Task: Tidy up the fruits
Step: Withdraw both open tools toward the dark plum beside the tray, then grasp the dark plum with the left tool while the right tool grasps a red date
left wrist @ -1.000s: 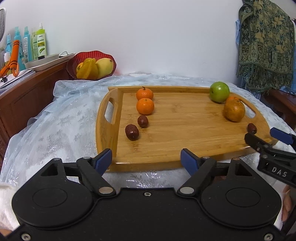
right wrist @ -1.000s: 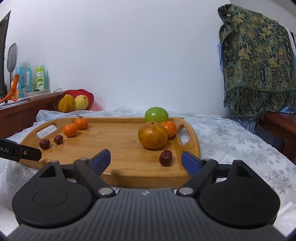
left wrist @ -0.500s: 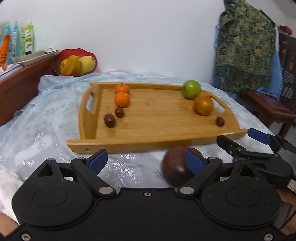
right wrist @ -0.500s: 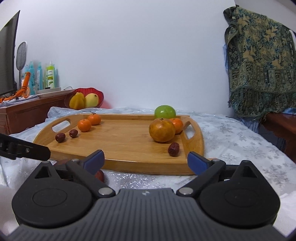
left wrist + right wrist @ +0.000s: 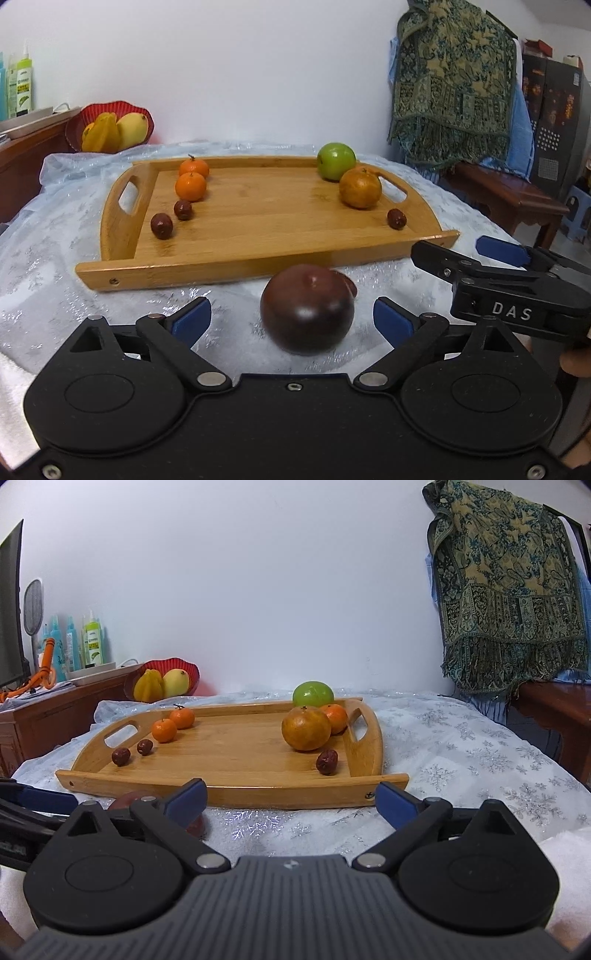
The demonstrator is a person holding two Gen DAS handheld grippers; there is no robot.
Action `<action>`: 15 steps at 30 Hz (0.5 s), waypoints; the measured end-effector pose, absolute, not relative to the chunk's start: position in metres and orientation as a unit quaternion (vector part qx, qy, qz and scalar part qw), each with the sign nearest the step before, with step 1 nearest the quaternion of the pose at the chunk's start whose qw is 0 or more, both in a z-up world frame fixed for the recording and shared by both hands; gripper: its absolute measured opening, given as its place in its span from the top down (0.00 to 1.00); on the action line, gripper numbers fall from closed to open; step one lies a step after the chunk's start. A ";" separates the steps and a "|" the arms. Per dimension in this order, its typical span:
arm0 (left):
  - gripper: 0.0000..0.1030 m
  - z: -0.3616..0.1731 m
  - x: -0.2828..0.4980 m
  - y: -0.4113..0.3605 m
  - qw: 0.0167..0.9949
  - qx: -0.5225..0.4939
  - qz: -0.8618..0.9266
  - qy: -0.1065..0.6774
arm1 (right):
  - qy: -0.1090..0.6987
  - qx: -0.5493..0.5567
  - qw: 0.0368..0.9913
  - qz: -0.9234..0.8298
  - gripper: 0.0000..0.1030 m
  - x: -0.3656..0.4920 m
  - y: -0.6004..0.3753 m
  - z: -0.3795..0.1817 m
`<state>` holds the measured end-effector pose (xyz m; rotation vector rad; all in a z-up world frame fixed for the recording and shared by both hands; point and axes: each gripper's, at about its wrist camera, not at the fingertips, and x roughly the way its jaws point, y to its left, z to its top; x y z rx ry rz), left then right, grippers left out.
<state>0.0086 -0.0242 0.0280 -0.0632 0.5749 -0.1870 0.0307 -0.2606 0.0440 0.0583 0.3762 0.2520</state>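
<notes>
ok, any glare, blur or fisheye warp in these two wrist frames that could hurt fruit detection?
Left wrist view: the dark maroon round fruit between the open fingers looks slightly soft, with a small specular spot; the wooden tray front rail bows. Right wrist view: sheen on the tray floor, the silvery snowflake tablecloth glints, corners vignette black, and the green apple looks washed out.

In the right wrist view we see only slivers of the dark fruit: the right gripper covers most of it, just before the tray. Behind that fruit in the left wrist view, a small reddish thing peeks out, too hidden for us to name. On the tray, the apple is half masked by the big orange, which also cuts off a mandarin. Left of the tray, the bottles run off the edge.
</notes>
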 end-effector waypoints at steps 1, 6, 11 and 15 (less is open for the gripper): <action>0.14 0.026 0.010 -0.025 0.955 -0.035 -0.093 0.279 | 0.186 0.029 0.975 0.122 0.03 0.031 -0.261 0.044; 0.22 0.016 0.014 -0.035 0.959 -0.024 -0.104 0.264 | 0.188 0.042 0.974 0.117 0.08 0.033 -0.263 0.043; 0.38 0.008 0.017 -0.040 0.958 -0.014 -0.100 0.269 | 0.181 0.042 0.975 0.122 0.09 0.031 -0.262 0.043; 0.40 0.007 0.018 -0.039 0.958 -0.016 -0.098 0.269 | 0.182 0.037 0.974 0.129 0.10 0.031 -0.258 0.042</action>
